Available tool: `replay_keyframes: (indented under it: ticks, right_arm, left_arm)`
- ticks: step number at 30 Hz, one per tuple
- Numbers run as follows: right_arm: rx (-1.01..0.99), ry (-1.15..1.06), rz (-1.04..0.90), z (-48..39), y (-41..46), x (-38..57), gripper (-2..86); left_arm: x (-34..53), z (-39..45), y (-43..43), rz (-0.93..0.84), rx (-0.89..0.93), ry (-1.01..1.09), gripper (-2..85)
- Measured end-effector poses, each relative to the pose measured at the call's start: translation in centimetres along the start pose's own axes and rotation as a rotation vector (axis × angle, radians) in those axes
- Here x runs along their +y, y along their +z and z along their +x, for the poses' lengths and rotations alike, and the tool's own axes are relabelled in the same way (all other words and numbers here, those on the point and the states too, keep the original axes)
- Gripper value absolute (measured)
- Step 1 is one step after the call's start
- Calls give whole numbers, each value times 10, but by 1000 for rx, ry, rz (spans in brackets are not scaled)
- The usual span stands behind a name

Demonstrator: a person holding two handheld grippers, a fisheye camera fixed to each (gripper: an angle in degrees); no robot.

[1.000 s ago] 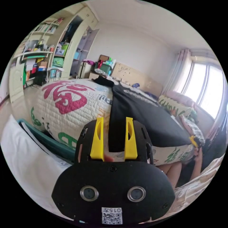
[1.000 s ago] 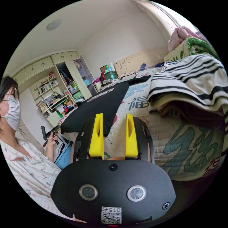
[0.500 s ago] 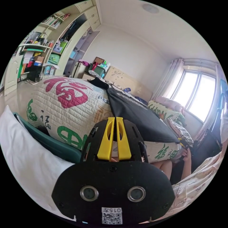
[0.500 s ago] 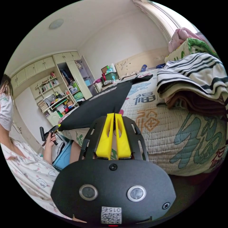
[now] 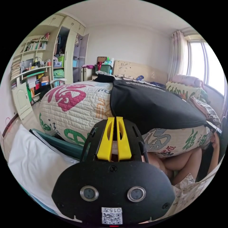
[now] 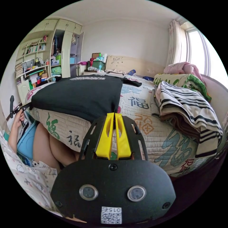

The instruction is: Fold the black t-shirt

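The black t-shirt point(image 5: 152, 104) lies flat on the bed's printed quilt point(image 5: 71, 106), its hem at the near edge. My left gripper point(image 5: 114, 118) is shut on one hem corner. In the right gripper view the t-shirt point(image 6: 78, 95) spreads leftwards, and my right gripper point(image 6: 114, 114) is shut on the other hem corner. The left gripper point(image 6: 17, 109) also shows there in a hand, pinching the far corner. The right gripper point(image 5: 215, 126) appears at the shirt's far corner in the left gripper view.
A pile of folded striped cloth point(image 6: 190, 104) and a pink blanket point(image 6: 182, 68) lie on the bed beside the shirt. A white cushion point(image 5: 33, 161) sits low by the bed. Shelves and a wardrobe point(image 5: 35, 71) stand beyond. The person's knees point(image 5: 173, 163) are under the bed edge.
Both pairs of jaws stood open a second ago and have shut on the shirt's hem corners. Both views have rolled level, and the hem now sits over the bed's near edge.
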State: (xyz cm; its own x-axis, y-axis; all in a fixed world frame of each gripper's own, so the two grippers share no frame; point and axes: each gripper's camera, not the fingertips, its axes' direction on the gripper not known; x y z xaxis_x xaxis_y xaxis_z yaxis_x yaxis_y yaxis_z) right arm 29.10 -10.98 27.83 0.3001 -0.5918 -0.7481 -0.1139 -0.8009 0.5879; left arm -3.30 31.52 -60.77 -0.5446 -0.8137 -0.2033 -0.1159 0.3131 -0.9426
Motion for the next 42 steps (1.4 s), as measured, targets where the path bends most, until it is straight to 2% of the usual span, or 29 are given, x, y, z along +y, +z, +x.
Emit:
replay_keyframes:
  ticks: [11, 24, 35, 42]
  right_arm:
    - [60, 6, 20, 30, 98, 76, 1]
    - [28, 28, 30, 77, 173, 143, 1]
    - [25, 27, 28, 89, 218, 192, 1]
    - [35, 9, 24, 78, 235, 215, 1]
  left_arm:
    - [42, 13, 53, -5, -62, 31, -3]
    - [81, 27, 52, -21, -57, 34, -4]
    - [114, 56, -3, -37, -59, 44, -3]
    - [85, 61, -90, -124, -5, 265, 9]
